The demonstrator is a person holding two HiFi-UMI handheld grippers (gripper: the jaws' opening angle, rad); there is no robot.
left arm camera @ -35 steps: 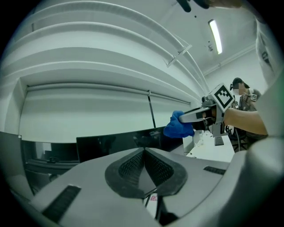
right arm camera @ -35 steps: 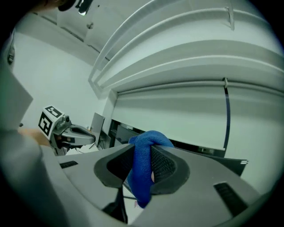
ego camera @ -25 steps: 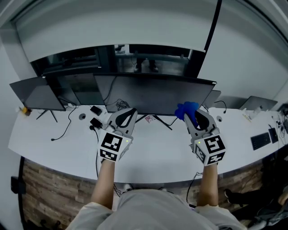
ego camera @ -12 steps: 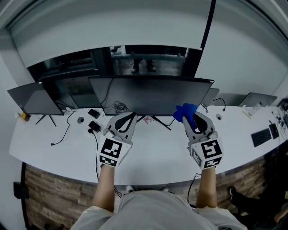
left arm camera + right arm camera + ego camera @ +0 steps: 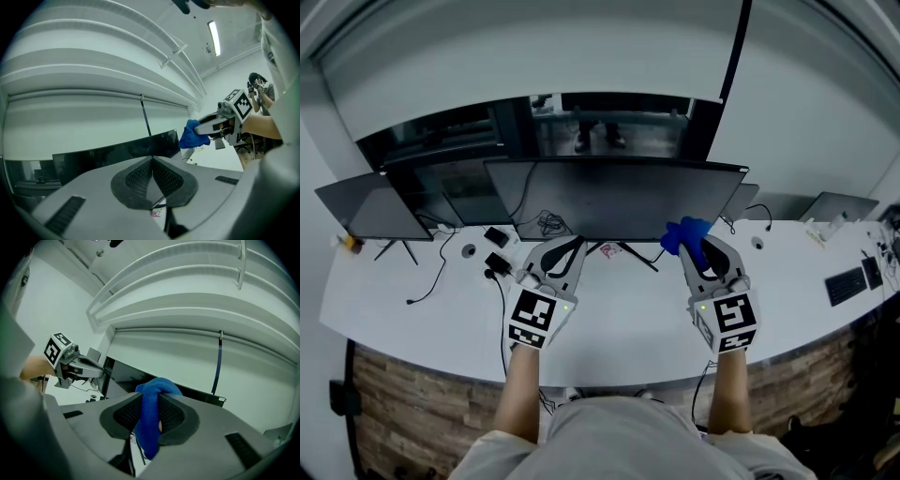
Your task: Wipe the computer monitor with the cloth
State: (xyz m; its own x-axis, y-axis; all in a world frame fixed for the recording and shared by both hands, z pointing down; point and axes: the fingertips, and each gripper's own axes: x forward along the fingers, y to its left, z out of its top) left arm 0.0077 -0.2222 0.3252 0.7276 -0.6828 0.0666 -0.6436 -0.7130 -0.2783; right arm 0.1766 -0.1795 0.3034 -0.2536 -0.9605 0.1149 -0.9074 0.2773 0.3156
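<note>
Holding a bunched bright-blue cloth (image 5: 682,232) clamped tight, the right gripper (image 5: 701,246) hangs just before the lower right corner of the wide black computer monitor (image 5: 609,195), seemingly short of touching it. The left gripper (image 5: 563,248), pressed together on nothing, sits before the monitor's lower middle. I'd worry a hard push rocks the monitor on its thin stand (image 5: 639,255), or bare gripper tips scrape the glass. No lettering is readable, only black-and-white square markers (image 5: 532,314)
</note>
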